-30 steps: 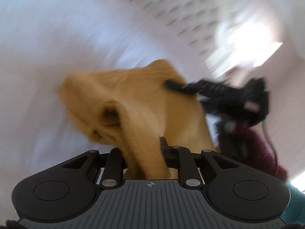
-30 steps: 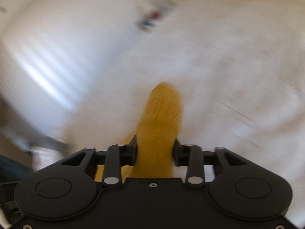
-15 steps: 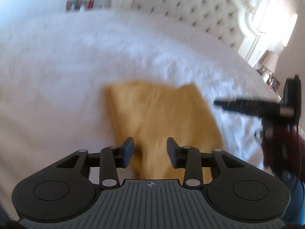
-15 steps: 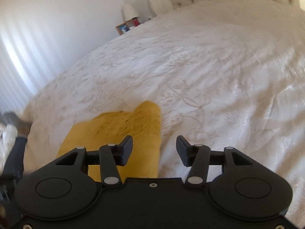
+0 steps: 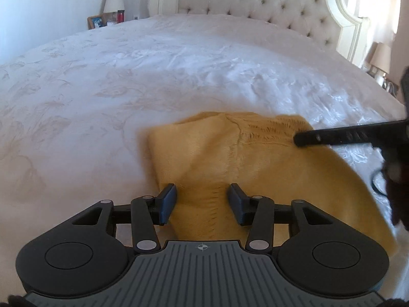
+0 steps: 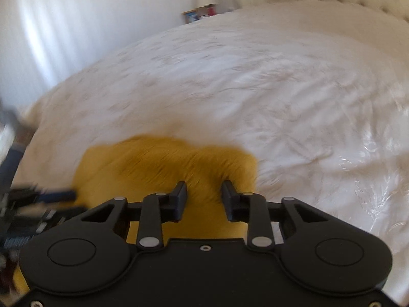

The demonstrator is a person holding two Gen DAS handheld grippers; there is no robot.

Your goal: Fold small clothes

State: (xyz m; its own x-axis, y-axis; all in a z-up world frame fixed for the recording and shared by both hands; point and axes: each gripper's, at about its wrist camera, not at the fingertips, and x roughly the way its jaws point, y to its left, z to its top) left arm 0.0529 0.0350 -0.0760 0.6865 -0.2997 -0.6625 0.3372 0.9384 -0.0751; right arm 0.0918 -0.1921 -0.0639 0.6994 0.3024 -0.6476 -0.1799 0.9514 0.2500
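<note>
A mustard-yellow knit garment (image 5: 230,163) lies flat on the white bedspread (image 5: 127,76). My left gripper (image 5: 202,202) is open and empty, its fingers just over the garment's near edge. My right gripper (image 6: 204,199) is open and empty over the garment (image 6: 163,163) in the blurred right wrist view. One right finger (image 5: 345,136) reaches in from the right of the left wrist view over the garment's far right corner. The left gripper shows blurred at the left edge of the right wrist view (image 6: 38,197).
A tufted headboard (image 5: 255,0) stands at the far end of the bed. A nightstand with a lamp (image 5: 113,0), picture frame and red bottle is at the far left. Another lamp (image 5: 382,56) is at the far right.
Both grippers were shut on the yellow garment, holding it up a second ago. They have let go and opened, and the garment now lies flat on the bed.
</note>
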